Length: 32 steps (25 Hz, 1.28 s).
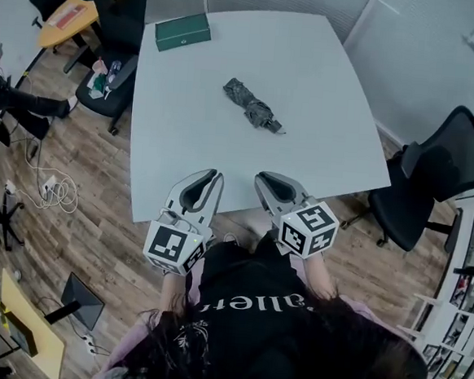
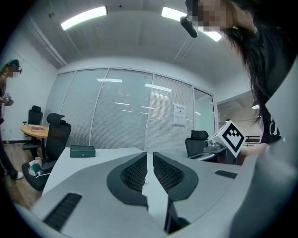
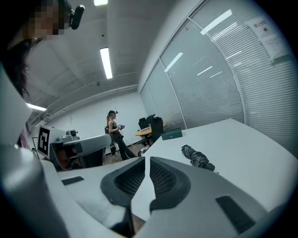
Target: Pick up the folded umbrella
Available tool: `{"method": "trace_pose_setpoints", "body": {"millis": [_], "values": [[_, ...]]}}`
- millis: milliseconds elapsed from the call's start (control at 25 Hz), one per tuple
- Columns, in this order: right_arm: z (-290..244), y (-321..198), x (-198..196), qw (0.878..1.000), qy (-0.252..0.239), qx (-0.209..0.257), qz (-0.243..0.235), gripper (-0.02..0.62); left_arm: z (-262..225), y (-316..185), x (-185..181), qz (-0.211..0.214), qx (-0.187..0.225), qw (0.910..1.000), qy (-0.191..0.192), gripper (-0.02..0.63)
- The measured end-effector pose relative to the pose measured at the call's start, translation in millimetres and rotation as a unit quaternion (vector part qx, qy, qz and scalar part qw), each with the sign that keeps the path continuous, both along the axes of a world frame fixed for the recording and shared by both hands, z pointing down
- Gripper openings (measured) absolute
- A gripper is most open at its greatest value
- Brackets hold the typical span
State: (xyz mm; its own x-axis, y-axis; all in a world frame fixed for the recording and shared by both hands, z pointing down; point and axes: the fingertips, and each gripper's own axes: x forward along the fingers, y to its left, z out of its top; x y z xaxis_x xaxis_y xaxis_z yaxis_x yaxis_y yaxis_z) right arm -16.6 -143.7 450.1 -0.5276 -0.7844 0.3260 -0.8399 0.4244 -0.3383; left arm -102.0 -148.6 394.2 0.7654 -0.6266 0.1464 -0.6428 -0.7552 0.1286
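Observation:
The folded umbrella (image 1: 252, 106), dark grey and rolled up, lies near the middle of the pale table (image 1: 328, 69). In the right gripper view the umbrella (image 3: 195, 157) rests on the tabletop ahead and to the right of the jaws. My left gripper (image 1: 213, 177) and right gripper (image 1: 262, 181) hover side by side over the table's near edge, well short of the umbrella. The left gripper (image 2: 150, 155) has its jaws together with nothing between them. So does the right gripper (image 3: 147, 160).
A green box (image 1: 182, 31) sits at the table's far left corner. Black office chairs stand at the right (image 1: 442, 172) and far left (image 1: 121, 4). A round wooden table (image 1: 67, 17) and floor cables (image 1: 53, 190) lie left. A person (image 3: 114, 132) stands beyond.

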Motion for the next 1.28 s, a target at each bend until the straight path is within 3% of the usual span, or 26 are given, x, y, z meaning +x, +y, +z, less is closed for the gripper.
{"method": "trace_pose_setpoints", "body": {"millis": [280, 680, 1080, 1200, 1280], "values": [[2, -41, 29, 1.000, -0.003, 0.000, 0.001, 0.043, 10, -28, 21, -0.009, -0.018, 0.9998, -0.010, 0.046], [19, -128, 67, 0.998, 0.017, -0.014, -0.053, 0.043, 9, -86, 46, -0.077, -0.022, 0.9967, -0.014, 0.046], [65, -221, 87, 0.993, 0.057, -0.042, -0.092, 0.049, 8, -106, 48, -0.139, -0.026, 0.9895, -0.032, 0.046], [90, -246, 83, 0.987, 0.089, -0.059, -0.119, 0.130, 11, -108, 43, -0.161, -0.030, 0.9858, -0.039, 0.046], [107, -260, 77, 0.980, 0.121, -0.067, -0.142, 0.142, 12, -108, 38, -0.175, -0.033, 0.9832, -0.042, 0.046]]}}
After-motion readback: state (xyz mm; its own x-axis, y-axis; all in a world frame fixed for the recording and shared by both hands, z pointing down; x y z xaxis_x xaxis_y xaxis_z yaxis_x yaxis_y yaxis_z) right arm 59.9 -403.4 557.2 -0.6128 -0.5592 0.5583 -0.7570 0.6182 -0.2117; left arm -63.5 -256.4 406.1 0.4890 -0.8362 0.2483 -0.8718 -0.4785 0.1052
